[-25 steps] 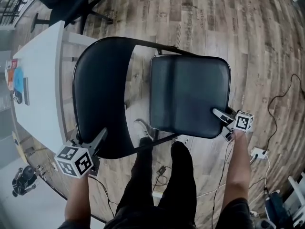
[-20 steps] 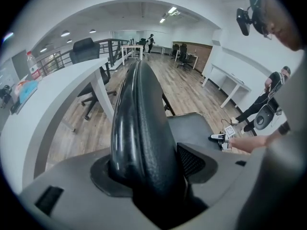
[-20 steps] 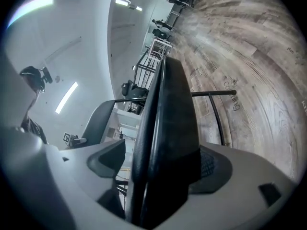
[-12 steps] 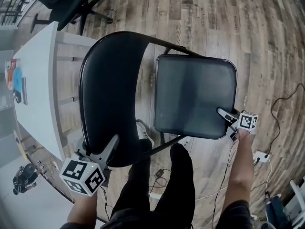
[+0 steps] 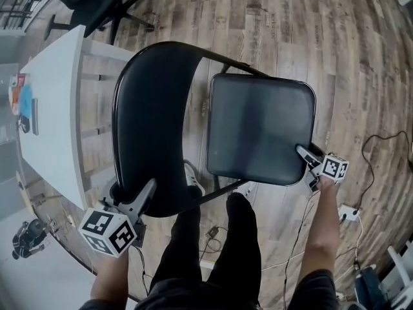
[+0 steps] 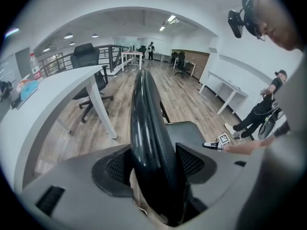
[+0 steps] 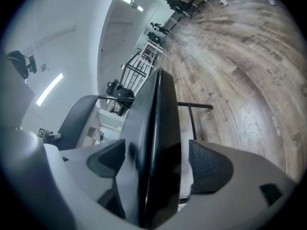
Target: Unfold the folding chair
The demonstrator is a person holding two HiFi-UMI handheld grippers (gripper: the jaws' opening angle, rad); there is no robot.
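The black folding chair stands on the wood floor in front of me, seen from above in the head view. Its curved backrest [image 5: 148, 118] is on the left and its square padded seat [image 5: 261, 128] on the right, lying nearly flat. My left gripper [image 5: 137, 197] is at the backrest's near rim [image 6: 151, 143], with both pads pressing on it. At the seat's near right corner sits my right gripper [image 5: 308, 157]. The seat edge [image 7: 156, 143] runs between its jaws: one pad lies on the seat top, and a thin gap shows at the other.
A long white table [image 5: 55, 108] runs close along the chair's left side, and an office chair [image 5: 97, 2] stands beyond it. Cables and a power strip [image 5: 348, 210] lie on the floor at the right. My legs [image 5: 213, 250] are just behind the chair. Another person [image 6: 261, 111] stands farther off.
The seat has swung down and looks flatter and wider, and my right gripper has gone down with its corner. The backrest and my left gripper have shifted a little to the right.
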